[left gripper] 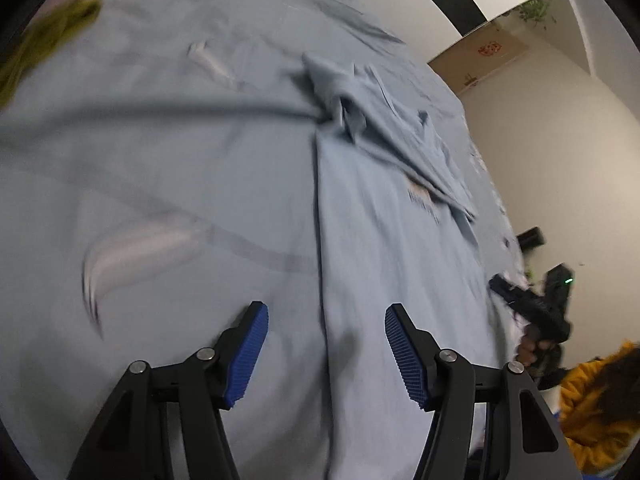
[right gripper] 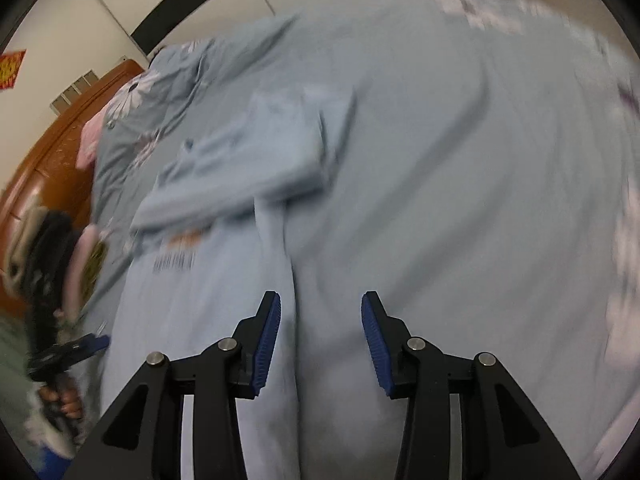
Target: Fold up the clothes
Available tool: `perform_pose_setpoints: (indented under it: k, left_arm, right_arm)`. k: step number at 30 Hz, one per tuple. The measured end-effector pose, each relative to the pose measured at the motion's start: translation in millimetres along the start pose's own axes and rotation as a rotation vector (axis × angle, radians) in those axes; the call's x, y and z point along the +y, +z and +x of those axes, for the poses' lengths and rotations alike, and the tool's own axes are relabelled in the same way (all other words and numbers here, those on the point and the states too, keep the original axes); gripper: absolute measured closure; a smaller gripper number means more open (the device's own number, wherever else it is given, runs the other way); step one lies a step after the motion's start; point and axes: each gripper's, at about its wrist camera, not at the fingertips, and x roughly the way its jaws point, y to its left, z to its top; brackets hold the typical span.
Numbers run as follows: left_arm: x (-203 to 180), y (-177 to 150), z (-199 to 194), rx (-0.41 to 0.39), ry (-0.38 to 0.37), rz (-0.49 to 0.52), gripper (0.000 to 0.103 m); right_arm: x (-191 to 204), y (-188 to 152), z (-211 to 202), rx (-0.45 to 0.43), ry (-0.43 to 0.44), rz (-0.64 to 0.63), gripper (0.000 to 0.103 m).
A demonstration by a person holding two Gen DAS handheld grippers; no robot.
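A pale blue shirt (left gripper: 400, 248) lies spread on the blue bed sheet (left gripper: 160, 152), with one part folded over on top (left gripper: 380, 136) and a small print below that fold. Its straight left edge runs down the middle of the left wrist view. My left gripper (left gripper: 326, 340) hangs open over that edge, nothing between its blue pads. In the right wrist view the same shirt (right gripper: 224, 280) lies left of centre. My right gripper (right gripper: 320, 328) stands open above the shirt's right edge, empty. Both views are blurred.
An olive-green cloth (left gripper: 52, 40) lies at the far left of the sheet. A flowered duvet (right gripper: 132, 120) and a pink cloth (right gripper: 90, 140) sit by the wooden headboard (right gripper: 48, 152). A yellow sleeve (left gripper: 592, 400) shows at the bed's right side.
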Motion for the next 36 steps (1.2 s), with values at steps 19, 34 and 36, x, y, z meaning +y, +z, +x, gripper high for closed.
perform_pose_setpoints:
  k: [19,34,36]
  left_arm:
    - [1,-62,-17,0.026,-0.130,-0.115,0.100]
    - [-30,15,-78,-0.146,-0.385,-0.113,0.101]
    - [-41,51,-68,-0.164,-0.366,-0.089,0.101]
  right_arm:
    - [14,-98,-26,0.014,0.271,0.057,0.100]
    - [48,-61,-98,-0.178,0.495,-0.018,0.101]
    - [49,-30,-91,-0.203,0.495,-0.010,0.101]
